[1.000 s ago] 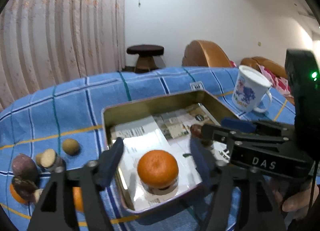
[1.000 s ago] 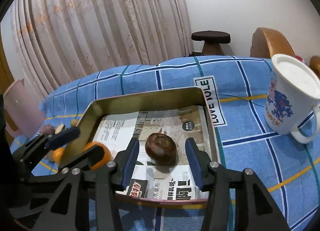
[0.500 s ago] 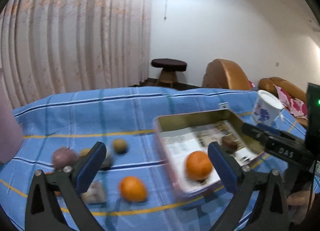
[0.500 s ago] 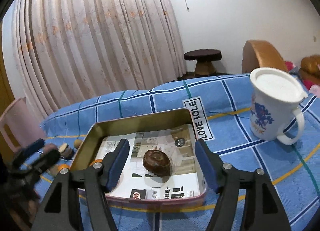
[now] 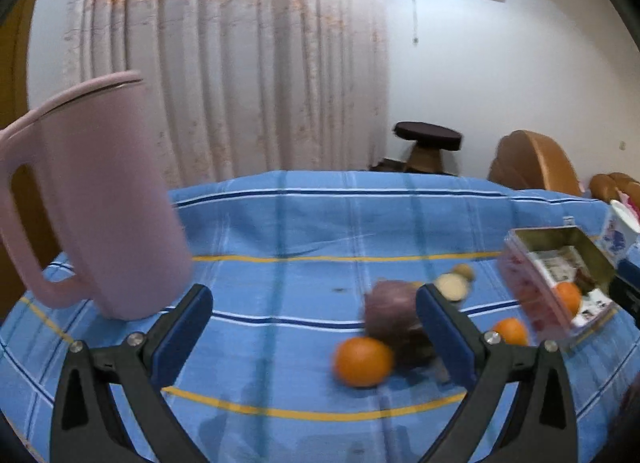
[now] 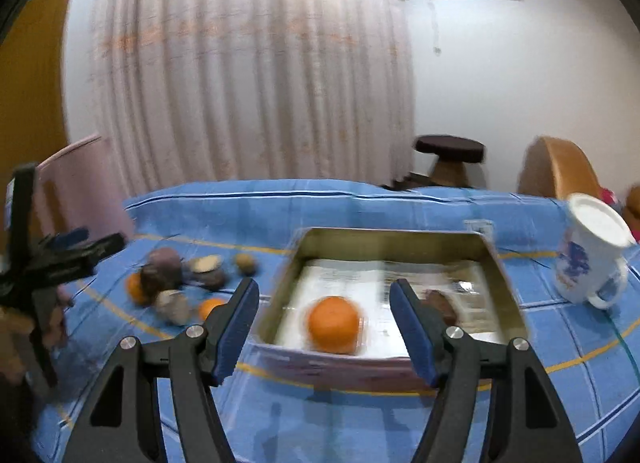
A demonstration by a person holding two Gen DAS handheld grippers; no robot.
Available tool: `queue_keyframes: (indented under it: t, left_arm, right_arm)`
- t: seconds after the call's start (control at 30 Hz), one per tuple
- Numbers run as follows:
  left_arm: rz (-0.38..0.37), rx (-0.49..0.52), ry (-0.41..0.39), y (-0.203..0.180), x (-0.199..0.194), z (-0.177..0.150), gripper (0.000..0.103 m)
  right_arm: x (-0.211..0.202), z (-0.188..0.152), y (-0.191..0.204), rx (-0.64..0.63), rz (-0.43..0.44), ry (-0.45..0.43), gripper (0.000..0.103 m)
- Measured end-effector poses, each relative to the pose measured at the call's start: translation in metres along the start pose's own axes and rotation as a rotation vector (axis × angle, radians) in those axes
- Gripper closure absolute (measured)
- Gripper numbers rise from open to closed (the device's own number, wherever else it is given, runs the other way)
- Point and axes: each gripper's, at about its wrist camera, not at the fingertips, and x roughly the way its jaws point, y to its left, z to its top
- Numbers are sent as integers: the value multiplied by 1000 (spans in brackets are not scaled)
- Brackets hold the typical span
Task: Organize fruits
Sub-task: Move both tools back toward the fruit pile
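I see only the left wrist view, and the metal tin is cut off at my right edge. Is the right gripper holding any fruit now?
Observer: No. The right gripper is open and empty, with its blue pads in front of the rectangular metal tin.
Operator: Something dark lies beside the orange in the tin. What is it?
Observer: A dark brown fruit, blurred. It lies right of the round orange and apart from it.
Operator: And the mug behind the tin?
Observer: The white mug with blue print stands right of the tin without touching it, handle turned away from the tin.
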Motion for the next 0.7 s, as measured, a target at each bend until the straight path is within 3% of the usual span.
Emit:
queue_keyframes:
  t: [0.13,0.17,0.2,0.23,0.33,0.7]
  left_arm:
    - [29,-1,27,18,5,-1,0]
    - [34,-2,30,21,5,-1,0]
    - [39,-7,34,26,5,-1,0]
    - [40,-12,39,29,5,-1,0]
    - [35,-25,41,39,4,0,0]
    - [49,-26,66,50,0,0,0]
  right_arm:
    - [7,-1,44,-34,72,23,37]
    - [13,-2,54,-40,96,43,42]
    - [15,-3,59,-47,106,56,56]
    - [22,-5,70,-63,124,81,63]
    - [36,-10,92,-88,157,137,64]
    - [75,-11,106,-126,47,245,64]
